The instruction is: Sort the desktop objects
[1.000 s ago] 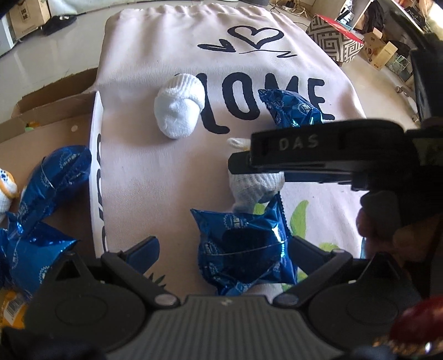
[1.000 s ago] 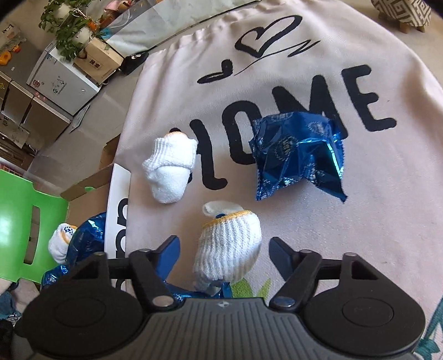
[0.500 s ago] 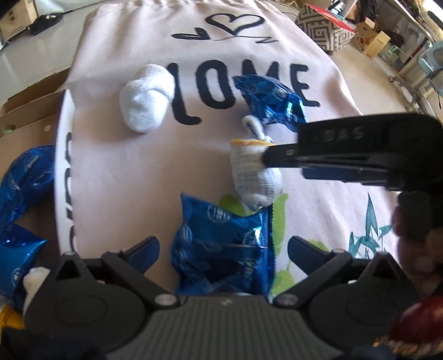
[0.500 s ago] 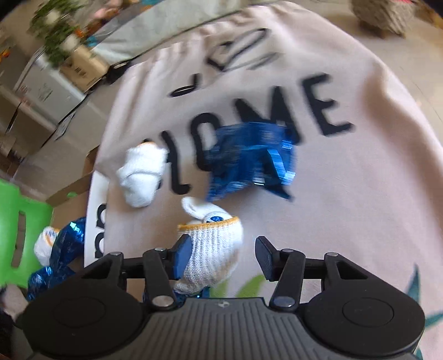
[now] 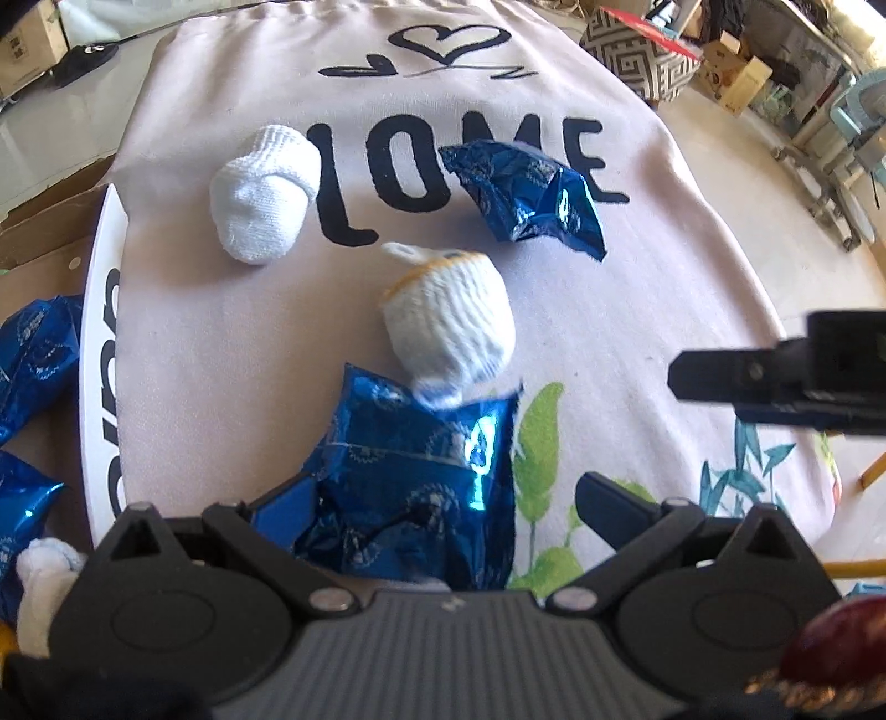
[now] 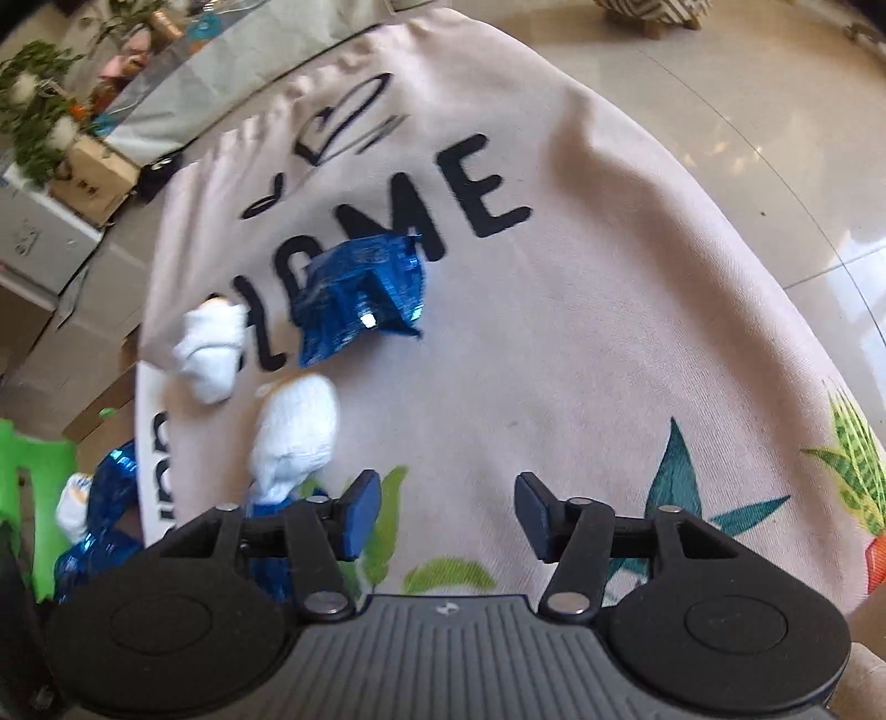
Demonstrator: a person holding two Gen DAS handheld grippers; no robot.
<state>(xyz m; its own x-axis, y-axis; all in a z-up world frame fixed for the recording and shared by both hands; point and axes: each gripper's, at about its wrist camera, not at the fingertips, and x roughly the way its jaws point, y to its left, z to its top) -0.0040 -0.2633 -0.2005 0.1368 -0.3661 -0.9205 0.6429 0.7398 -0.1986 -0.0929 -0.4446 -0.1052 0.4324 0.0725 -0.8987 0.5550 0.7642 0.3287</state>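
Observation:
On the beige "HOME" mat [image 5: 637, 310], a blue foil packet [image 5: 415, 476] lies between the fingers of my left gripper [image 5: 440, 507]. The gripper is open, and its right finger stands clear of the packet. A rolled white sock with yellow trim [image 5: 448, 327] leans on the packet's far edge. My right gripper [image 6: 447, 512] hovers to the right of that sock [image 6: 299, 432], its jaws opening with nothing between them. A plain white sock roll [image 5: 260, 194] and a second blue packet [image 5: 526, 194] lie farther back on the lettering.
A cardboard box [image 5: 50, 243] to the left of the mat holds more blue packets [image 5: 33, 354] and a white sock [image 5: 39, 570]. A green chair [image 6: 33, 482] stands beyond it. A patterned ottoman [image 5: 637, 50] sits past the mat's far corner, on tiled floor [image 6: 775, 138].
My right gripper closed on the yellow-trimmed sock, then let it go and drew off to the right and upward. The sock now rests against the near blue packet.

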